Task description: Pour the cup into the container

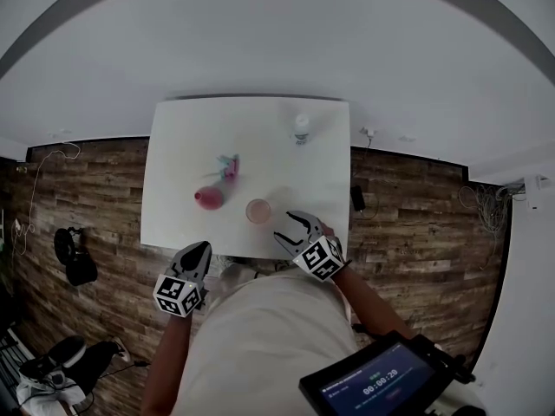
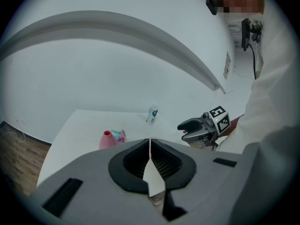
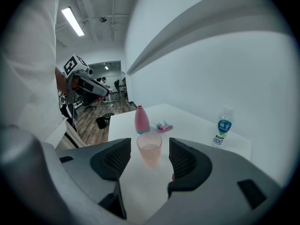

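Observation:
A clear pink cup [image 1: 258, 211] with a little liquid stands near the white table's [image 1: 173, 146] front edge. My right gripper [image 1: 289, 226] is open just right of it. In the right gripper view the cup [image 3: 149, 149] stands upright between the spread jaws of the right gripper [image 3: 150, 145], with a gap on each side. Beyond it a pink narrow-necked container [image 3: 142, 121] stands upright, left of the cup in the head view as the pink container [image 1: 208, 198]. My left gripper [image 1: 199, 250] is shut and empty, off the table's front edge; its pads meet in the left gripper [image 2: 150, 143] view.
A small water bottle [image 1: 301, 128] stands at the table's far right, also seen as the bottle [image 3: 223, 132]. A small pink and teal object [image 1: 229, 167] lies behind the container. Wood floor surrounds the table; a bag [image 1: 74, 254] lies at the left.

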Demonstrator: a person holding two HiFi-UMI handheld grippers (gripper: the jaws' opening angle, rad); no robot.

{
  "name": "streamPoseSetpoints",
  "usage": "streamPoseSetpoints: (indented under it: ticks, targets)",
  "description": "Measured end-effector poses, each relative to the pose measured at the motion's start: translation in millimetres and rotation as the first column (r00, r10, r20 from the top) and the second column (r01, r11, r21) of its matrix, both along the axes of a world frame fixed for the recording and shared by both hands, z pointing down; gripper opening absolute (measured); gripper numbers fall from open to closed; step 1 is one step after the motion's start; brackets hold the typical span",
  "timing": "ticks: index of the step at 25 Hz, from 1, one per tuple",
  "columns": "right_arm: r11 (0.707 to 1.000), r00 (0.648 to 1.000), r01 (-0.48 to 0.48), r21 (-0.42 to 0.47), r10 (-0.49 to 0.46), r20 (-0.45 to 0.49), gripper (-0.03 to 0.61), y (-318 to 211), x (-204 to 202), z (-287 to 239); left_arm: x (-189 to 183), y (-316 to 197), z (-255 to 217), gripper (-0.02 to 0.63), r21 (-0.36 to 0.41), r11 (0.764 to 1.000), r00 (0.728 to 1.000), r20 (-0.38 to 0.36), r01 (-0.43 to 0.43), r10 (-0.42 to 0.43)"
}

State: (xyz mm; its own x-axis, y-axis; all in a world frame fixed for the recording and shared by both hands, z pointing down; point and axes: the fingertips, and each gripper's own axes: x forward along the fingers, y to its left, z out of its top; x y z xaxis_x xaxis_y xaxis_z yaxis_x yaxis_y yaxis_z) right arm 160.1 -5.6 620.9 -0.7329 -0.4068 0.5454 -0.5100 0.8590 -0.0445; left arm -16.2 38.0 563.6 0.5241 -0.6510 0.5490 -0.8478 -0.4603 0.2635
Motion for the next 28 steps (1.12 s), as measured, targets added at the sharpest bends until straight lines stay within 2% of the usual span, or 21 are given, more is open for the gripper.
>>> streamPoseSetpoints:
  ticks: [10,28]
  targets:
    - [1.000,1.000,-0.014,-0.004,0.014,0.001,0.238,-1,4,1,-1,-3,-1,0.009,-0.002,1.000,1.000,0.005,-0.002,0.002]
    - [1.000,0.999,0.028,0.005,-0.028,-0.024,0.238,3,-3,15,-8,5,7,0.009,-0.023,1.000,0.999,0.041,0.002,-0.001]
